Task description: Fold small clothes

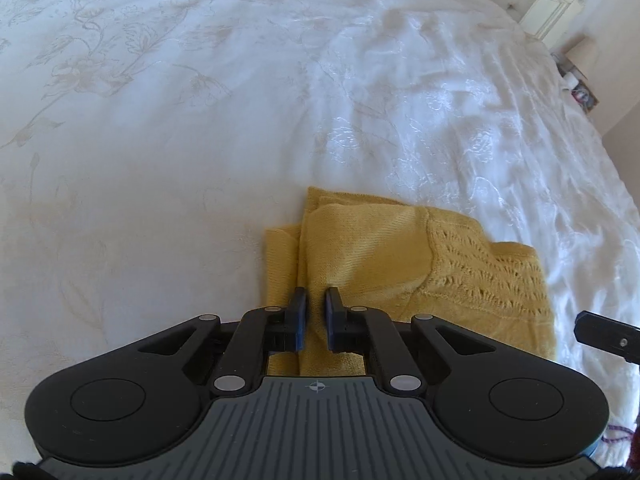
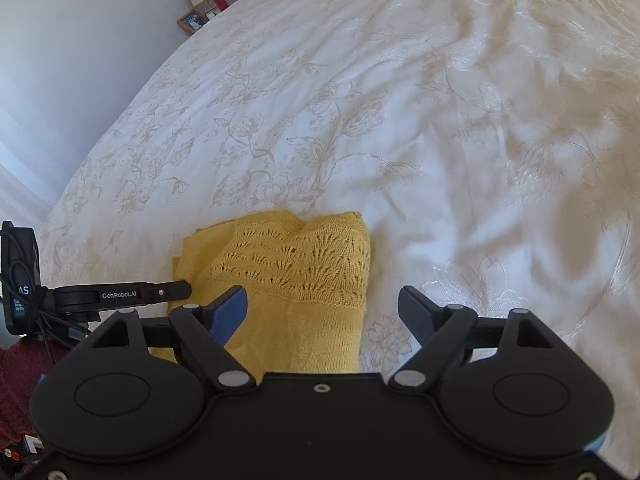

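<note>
Because the left gripper [image 1: 316,300] has its blue-padded fingers drawn almost together, a narrow gap showing above a ridge of the mustard-yellow knitted garment [image 1: 400,264], any lift from here could drag the stacked layers apart and undo the fold. Whether the pads actually pinch the knit I cannot tell; the fingertips hide the contact.

That garment lies folded on the white floral-embroidered bedspread [image 2: 360,120], at about 6 o'clock in both wrist views, its lace-patterned panel uppermost.

The right gripper [image 2: 322,304] is spread wide and holds nothing, its left finger over the knit and its right over bare bedspread. If it closes there, it may catch only the top layer, or bedspread with it.

Both gripper bodies cover the garment's near edge, so the fold line there is unseen.
</note>
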Motion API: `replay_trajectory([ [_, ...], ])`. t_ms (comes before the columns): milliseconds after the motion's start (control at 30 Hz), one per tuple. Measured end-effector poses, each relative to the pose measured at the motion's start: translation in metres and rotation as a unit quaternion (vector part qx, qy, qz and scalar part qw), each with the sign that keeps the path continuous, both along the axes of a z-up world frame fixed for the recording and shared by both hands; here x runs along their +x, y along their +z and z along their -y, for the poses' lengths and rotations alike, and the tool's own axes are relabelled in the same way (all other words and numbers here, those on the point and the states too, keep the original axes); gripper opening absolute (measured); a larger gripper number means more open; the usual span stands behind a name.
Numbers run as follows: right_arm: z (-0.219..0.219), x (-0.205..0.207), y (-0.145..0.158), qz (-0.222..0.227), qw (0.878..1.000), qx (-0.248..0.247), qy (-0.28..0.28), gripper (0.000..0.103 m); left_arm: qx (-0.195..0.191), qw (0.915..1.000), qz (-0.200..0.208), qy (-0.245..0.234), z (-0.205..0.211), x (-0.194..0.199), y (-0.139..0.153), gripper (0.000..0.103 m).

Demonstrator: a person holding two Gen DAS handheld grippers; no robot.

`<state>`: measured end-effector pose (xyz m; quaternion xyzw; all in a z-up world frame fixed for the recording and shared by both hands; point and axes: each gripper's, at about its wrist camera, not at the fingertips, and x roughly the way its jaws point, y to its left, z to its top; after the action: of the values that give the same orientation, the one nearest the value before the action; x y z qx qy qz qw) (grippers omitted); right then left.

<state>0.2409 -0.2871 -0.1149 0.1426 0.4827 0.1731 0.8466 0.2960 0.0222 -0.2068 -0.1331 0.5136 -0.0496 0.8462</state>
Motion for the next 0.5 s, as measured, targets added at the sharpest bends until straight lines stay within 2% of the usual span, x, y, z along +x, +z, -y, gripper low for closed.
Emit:
replay_trajectory([
  [67,-0.008,0.012,-0.011,-0.013,1.0,-0.026,0.009,0.087,0.004,0.9997,-0.004,0.024,-0.007,0.002,0.0,0.01],
  [167,-0.02,0.031,-0.038,-0.052,0.995,-0.083,0.019,0.087,0.035,0.9984,-0.028,0.035,-0.013,0.011,-0.007,0.011],
  [200,-0.022,0.036,-0.046,-0.061,0.993,-0.096,0.022,0.094,0.033,0.9984,-0.031,0.034,-0.015,0.012,-0.008,0.012],
  [233,-0.023,0.039,-0.051,-0.064,0.993,-0.101,0.022,0.102,0.031,0.9984,-0.031,0.035,-0.018,0.013,-0.008,0.012],
  [367,-0.02,0.041,-0.048,-0.059,0.994,-0.088,0.019,0.102,0.047,0.998,-0.015,0.04,-0.023,0.009,0.007,0.014],
  [500,-0.012,0.027,-0.023,-0.026,0.998,-0.054,0.01,0.102,0.051,0.9984,0.006,0.024,-0.019,-0.003,0.031,0.04],
])
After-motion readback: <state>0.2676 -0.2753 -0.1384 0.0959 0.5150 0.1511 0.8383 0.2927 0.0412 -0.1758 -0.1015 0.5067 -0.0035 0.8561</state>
